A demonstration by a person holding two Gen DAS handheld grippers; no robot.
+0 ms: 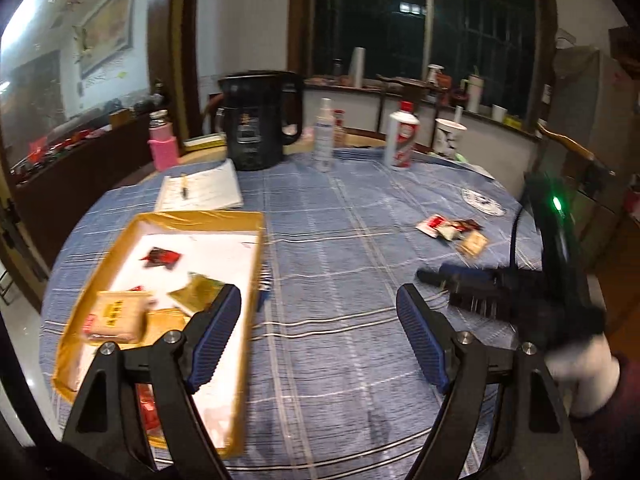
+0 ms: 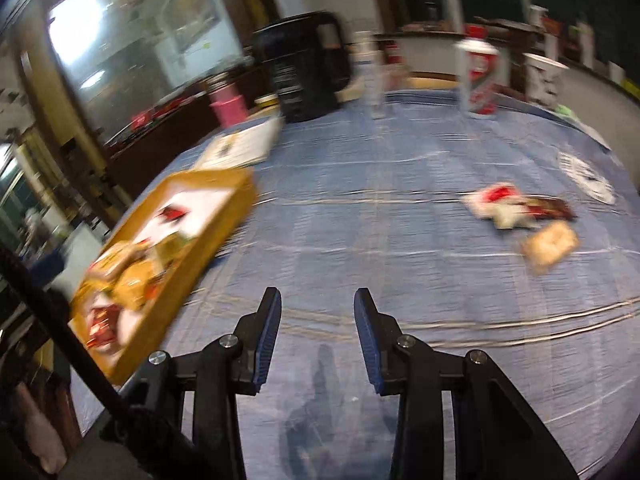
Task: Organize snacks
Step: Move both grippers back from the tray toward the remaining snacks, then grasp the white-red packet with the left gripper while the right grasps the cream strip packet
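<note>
Snacks [image 1: 454, 230] lay loose at right of left-wrist frame, well apart from yellow tray [image 1: 256, 248] lower left; left gripper [image 1: 318, 312] gaped, empty. Right-wrist frame, blurred: right gripper [image 2: 318, 300] parted, empty, snacks upper right. Risk judged: hasty sweep scattering packets.

Both wrist cams low, facing table [image 1: 340, 240]

Blue checked woven cloth [image 1: 340, 240] covers the counter, the tray [image 1: 256, 240] has glossy gold card walls, the snack packets [image 1: 452, 230] are shiny foil, and the kettle [image 1: 260, 120] is glossy black plastic.
</note>
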